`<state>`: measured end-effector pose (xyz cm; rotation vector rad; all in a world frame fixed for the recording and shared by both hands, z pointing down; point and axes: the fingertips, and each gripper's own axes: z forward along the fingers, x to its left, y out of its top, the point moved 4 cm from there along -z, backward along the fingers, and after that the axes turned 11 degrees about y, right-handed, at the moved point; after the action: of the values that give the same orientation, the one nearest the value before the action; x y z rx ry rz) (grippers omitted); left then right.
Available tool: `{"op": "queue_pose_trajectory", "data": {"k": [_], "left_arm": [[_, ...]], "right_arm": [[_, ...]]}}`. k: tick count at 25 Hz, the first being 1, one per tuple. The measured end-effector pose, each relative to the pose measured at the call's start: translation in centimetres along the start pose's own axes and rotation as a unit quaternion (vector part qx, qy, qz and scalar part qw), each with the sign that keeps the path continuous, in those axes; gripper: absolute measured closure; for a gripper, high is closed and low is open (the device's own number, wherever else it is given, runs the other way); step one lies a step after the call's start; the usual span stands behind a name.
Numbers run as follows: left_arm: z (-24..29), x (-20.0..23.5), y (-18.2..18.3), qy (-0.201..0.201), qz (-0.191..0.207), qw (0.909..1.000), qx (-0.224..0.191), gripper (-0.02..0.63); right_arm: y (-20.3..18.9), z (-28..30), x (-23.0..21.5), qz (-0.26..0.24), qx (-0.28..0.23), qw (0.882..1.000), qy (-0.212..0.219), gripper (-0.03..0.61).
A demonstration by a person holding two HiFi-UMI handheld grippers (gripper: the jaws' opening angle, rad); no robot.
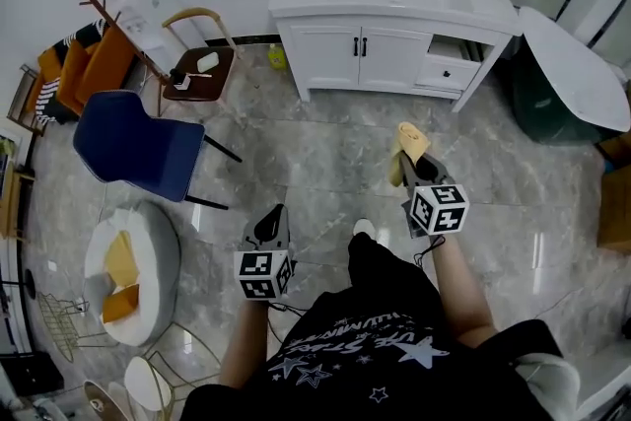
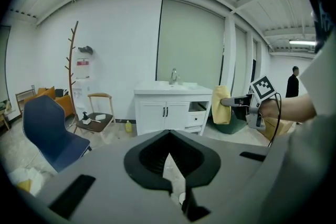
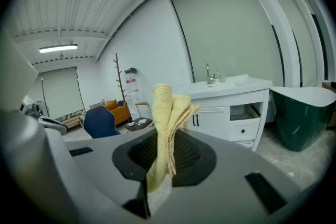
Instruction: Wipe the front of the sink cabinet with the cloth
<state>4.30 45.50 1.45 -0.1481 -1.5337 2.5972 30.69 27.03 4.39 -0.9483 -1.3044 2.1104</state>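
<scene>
The head view looks steeply down from above the person (image 1: pixel 394 330), the sink cabinet (image 1: pixel 385 44) far off at the frame's top. The left gripper (image 1: pixel 271 217) view and right gripper (image 1: pixel 414 163) view ride low, each facing level along its own jaws toward that cabinet, well away from it. All three share the cabinet and blue chair (image 1: pixel 138 143); the left gripper view also catches the right gripper.

black t-shirt (image 1: pixel 365 350) with white stars and lettering, one white shoe (image 1: pixel 364 229). left gripper (image 1: pixel 273 215) and right gripper (image 1: pixel 414 169): grey, black jaws, cubes of black-and-white square markers.
</scene>
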Motion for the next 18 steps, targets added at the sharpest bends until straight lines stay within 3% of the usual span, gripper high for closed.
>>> {"op": "queue_pose_trajectory", "data": {"k": [10, 18], "left_arm": [[15.3, 1.7, 11.6, 0.028, 0.003, 0.9993, -0.023, 0.598], [23.5, 3.5, 13.9, 0.008, 0.009, 0.9999, 0.004, 0.598]], "right_arm": [[8.1, 13.3, -10.2, 0.011, 0.005, 1.0, 0.015, 0.517], [8.4, 18.5, -14.3, 0.038, 0.018, 0.999, -0.015, 0.518]]}}
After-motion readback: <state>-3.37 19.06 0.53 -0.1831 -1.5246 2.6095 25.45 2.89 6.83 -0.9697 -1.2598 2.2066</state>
